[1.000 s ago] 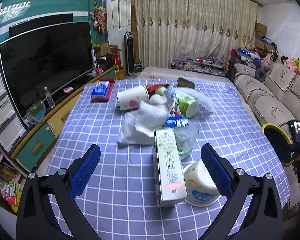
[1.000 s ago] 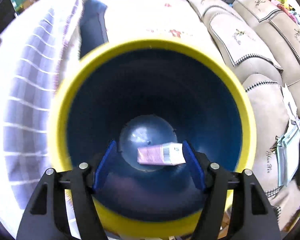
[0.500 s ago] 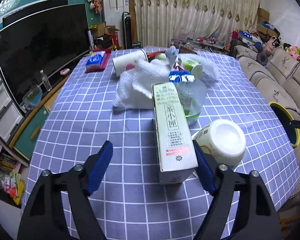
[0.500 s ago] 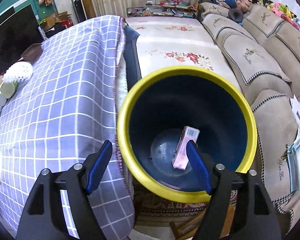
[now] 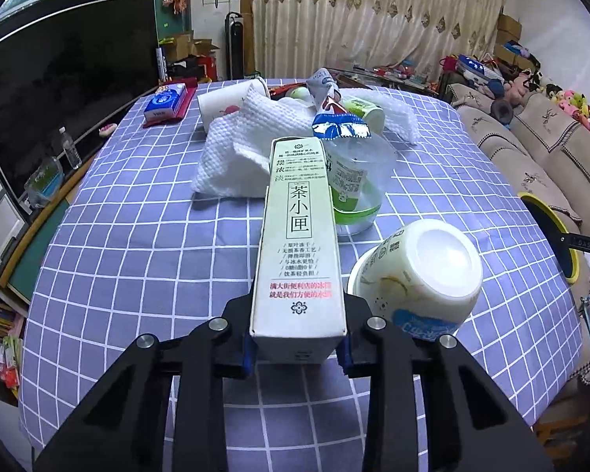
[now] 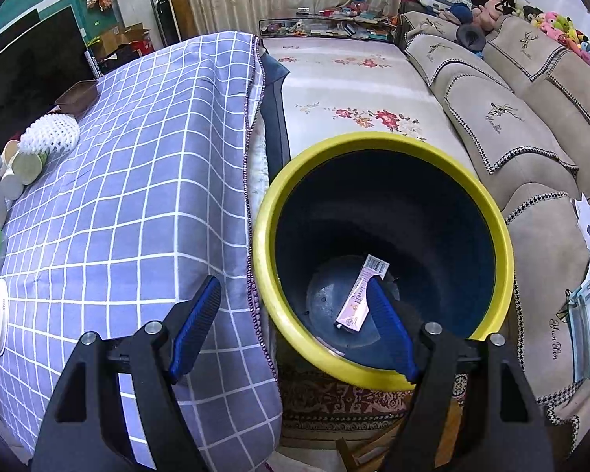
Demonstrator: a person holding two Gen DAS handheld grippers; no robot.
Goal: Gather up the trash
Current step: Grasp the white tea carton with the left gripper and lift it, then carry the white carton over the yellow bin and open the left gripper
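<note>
My left gripper (image 5: 297, 348) is shut on the near end of a long white tea box (image 5: 299, 232) that lies on the checked table (image 5: 137, 244). A tipped white tub (image 5: 421, 275) lies right beside the box. Behind them sit a clear plastic cup (image 5: 358, 185), a white cloth (image 5: 251, 145), a paper cup (image 5: 224, 106) and wrappers. My right gripper (image 6: 291, 322) is open and empty above the yellow-rimmed blue bin (image 6: 381, 267), which stands on the floor by the table's edge. A pink packet (image 6: 362, 295) lies at the bin's bottom.
A blue tissue pack (image 5: 165, 102) lies at the table's far left. A TV (image 5: 59, 90) stands to the left. A beige sofa (image 6: 531, 126) runs along the right, past the bin. The bin's rim (image 5: 550, 232) shows off the table's right side in the left wrist view.
My left gripper has moved in and closed on the tea box. My right gripper has pulled up and back from inside the bin, leaving the pink packet at the bottom.
</note>
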